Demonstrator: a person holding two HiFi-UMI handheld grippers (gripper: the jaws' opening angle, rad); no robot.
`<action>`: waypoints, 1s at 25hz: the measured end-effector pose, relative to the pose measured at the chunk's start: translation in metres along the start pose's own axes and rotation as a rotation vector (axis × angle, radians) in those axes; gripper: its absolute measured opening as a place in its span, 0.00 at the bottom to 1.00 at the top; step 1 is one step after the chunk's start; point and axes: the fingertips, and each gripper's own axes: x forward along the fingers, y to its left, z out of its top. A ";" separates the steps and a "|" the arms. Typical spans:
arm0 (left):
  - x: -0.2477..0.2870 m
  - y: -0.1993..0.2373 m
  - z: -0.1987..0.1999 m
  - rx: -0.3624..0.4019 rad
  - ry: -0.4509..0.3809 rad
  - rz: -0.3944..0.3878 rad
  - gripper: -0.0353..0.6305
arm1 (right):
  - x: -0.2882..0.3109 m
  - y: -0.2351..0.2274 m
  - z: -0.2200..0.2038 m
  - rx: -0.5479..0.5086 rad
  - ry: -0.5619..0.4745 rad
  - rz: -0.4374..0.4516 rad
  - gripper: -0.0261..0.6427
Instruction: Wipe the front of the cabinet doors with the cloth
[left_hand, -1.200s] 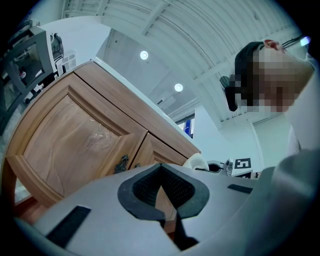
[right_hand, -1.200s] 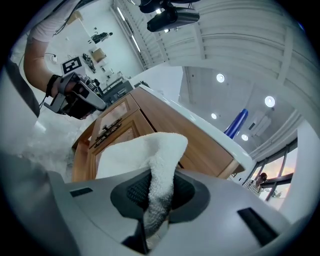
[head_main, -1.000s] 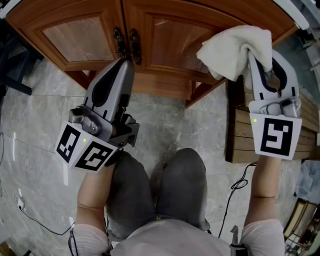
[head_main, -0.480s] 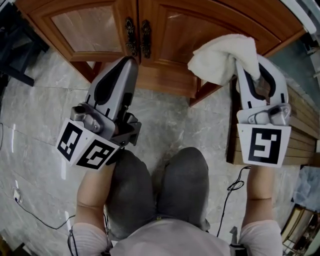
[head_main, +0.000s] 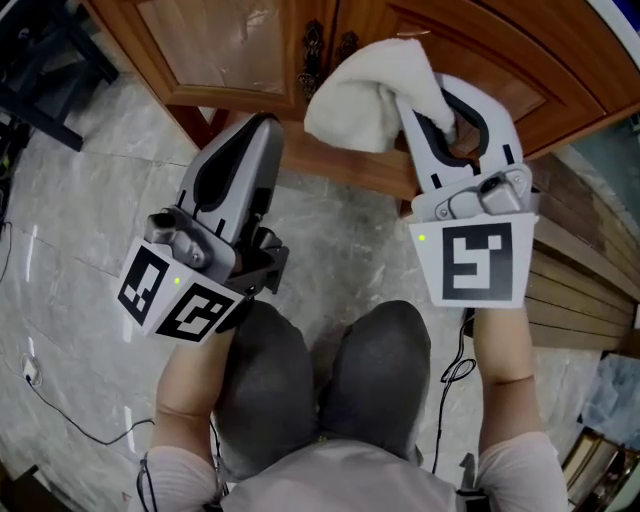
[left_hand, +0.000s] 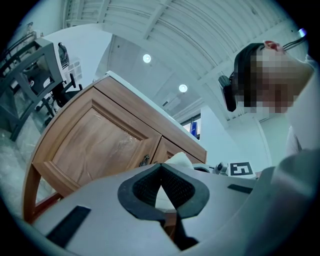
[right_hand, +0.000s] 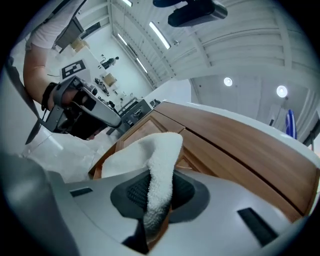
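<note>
While the right gripper (head_main: 425, 95) is clamping a fold of the white cloth (head_main: 365, 90), the bunched cloth is hanging at the cabinet doors (head_main: 225, 50), just beside their handles (head_main: 313, 55). The left gripper (head_main: 262, 130) is idling below the handles, jaws together on nothing. Wiping is seemingly only beginning; the next move is calling for pressing the cloth flat and sweeping outward from the handles.
</note>
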 end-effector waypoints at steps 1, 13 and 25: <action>-0.001 0.002 0.001 0.000 -0.002 0.000 0.08 | 0.007 0.004 0.003 -0.007 -0.002 0.012 0.14; 0.001 0.015 -0.003 -0.043 -0.016 -0.016 0.08 | 0.017 -0.004 -0.007 -0.072 0.054 -0.011 0.14; 0.009 0.006 -0.015 -0.048 -0.001 -0.042 0.08 | -0.010 -0.027 -0.037 -0.079 0.111 -0.065 0.14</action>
